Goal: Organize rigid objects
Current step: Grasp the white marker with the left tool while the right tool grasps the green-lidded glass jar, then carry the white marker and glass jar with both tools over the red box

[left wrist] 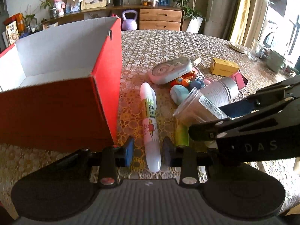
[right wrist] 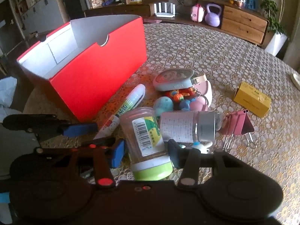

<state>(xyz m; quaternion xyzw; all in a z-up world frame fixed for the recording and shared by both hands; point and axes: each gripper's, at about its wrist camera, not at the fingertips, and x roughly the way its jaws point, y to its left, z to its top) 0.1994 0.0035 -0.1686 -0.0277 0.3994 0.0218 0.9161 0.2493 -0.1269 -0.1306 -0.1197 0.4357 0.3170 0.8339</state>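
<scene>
Left gripper (left wrist: 148,151) — blue pads set narrowly on either side of a white glue pen (left wrist: 150,125), gripping its lower barrel at the bottom centre of the left wrist view; the pen lay lengthwise on the patterned tablecloth (left wrist: 168,43), just right of the red cardboard box (left wrist: 61,110). Right gripper (right wrist: 145,154) — jaws closed on a clear plastic jar with green lid (right wrist: 148,144), lying on its side at lower centre of the right wrist view, barcode label upward. Box stood open-topped, white inside, at the upper left of both views; nothing could be seen in the part of its interior that showed.

Remaining pile, centre of the right wrist view: clear bottle with silver cap (right wrist: 187,129) touching the jar; grey oval case (right wrist: 174,80); a cluster of small coloured toys (right wrist: 180,99); pink binder clip (right wrist: 238,125) to the right. Yellow carton (right wrist: 252,99) lay apart, at the right.
</scene>
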